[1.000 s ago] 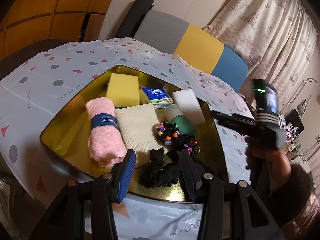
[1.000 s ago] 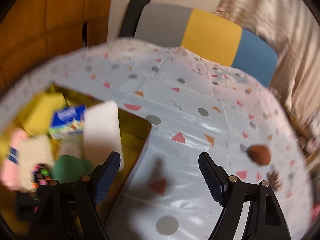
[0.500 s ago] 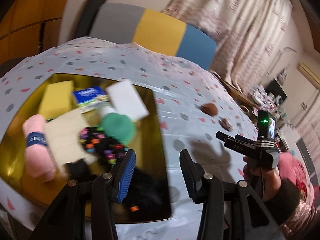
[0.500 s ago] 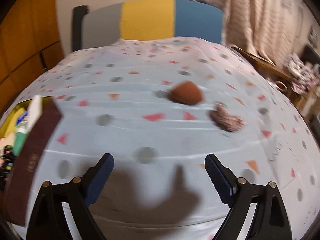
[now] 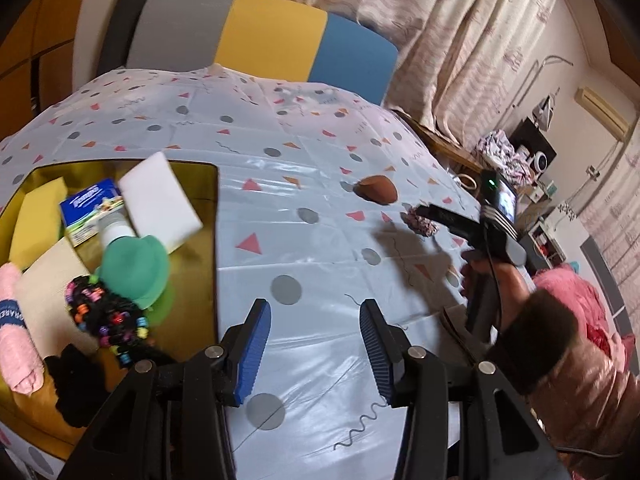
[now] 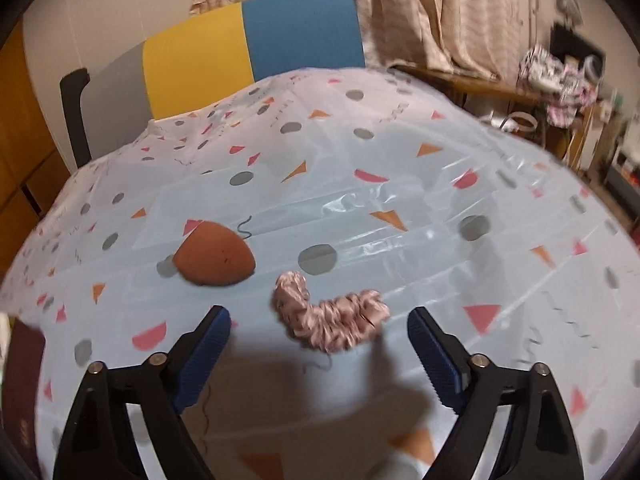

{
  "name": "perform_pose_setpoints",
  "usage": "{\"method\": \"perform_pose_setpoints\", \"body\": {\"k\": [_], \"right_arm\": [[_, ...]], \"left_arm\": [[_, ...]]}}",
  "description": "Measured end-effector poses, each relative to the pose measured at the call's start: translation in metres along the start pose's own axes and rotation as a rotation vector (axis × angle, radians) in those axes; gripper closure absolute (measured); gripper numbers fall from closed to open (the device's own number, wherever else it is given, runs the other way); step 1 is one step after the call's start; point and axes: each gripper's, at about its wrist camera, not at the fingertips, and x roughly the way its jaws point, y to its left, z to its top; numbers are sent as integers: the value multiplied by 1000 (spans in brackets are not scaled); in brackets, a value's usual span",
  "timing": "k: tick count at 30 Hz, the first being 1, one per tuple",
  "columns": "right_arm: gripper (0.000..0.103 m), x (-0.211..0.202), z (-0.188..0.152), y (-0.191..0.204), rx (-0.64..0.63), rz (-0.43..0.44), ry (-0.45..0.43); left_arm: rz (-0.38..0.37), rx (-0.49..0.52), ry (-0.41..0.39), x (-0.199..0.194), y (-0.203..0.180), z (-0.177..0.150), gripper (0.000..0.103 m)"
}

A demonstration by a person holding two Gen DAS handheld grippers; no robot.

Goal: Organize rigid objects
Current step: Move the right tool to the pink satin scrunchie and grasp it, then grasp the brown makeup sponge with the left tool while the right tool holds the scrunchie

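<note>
**Approach to the loose items beside the tray**

Where the right gripper [image 6: 318, 350] is seen hovering over the patterned tablecloth [image 6: 400, 208], its jaws are spread wide and nothing is held between them. Just ahead of the blue pads [image 6: 434, 356], roughly on the centre line, lies a pink scrunchie [image 6: 332, 316], a crumpled and uncoiled loop. For a sound pick, the jaws are best lowered until the pads nearly meet the cloth and then closed across the thickest bunch of fabric (a loose end is likely to slip out). The plastic cloth should not be pinched along with it.

Slightly farther and to the left, a brown egg-shaped object [image 6: 214, 258] rests close to the scrunchie but apart from it; it is judged the firmer of the two, and a grip across its narrow axis is advised.

In the left wrist view, the left gripper [image 5: 316, 346] is also partly open and empty, above bare cloth. To its left stands the gold tray [image 5: 206, 216], already holding a green bottle [image 5: 134, 264], a white block [image 5: 160, 206], sponges and a towel. Free space for a deposit appears along the tray's near right edge.
</note>
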Motion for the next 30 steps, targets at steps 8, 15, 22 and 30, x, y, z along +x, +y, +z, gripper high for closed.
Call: {"method": "perform_pose_setpoints", "body": {"k": [8, 15, 22, 30], "right_arm": [[55, 23, -7, -10, 16, 25, 23], [72, 12, -17, -28, 73, 100, -8], [72, 6, -28, -29, 80, 121, -25], [72, 8, -30, -35, 107, 116, -29]], "left_arm": [[-4, 47, 41, 22, -24, 7, 56], [-39, 102, 65, 50, -56, 23, 56], [-63, 155, 121, 105, -90, 56, 34], [-11, 253, 178, 181, -125, 94, 21]]}}
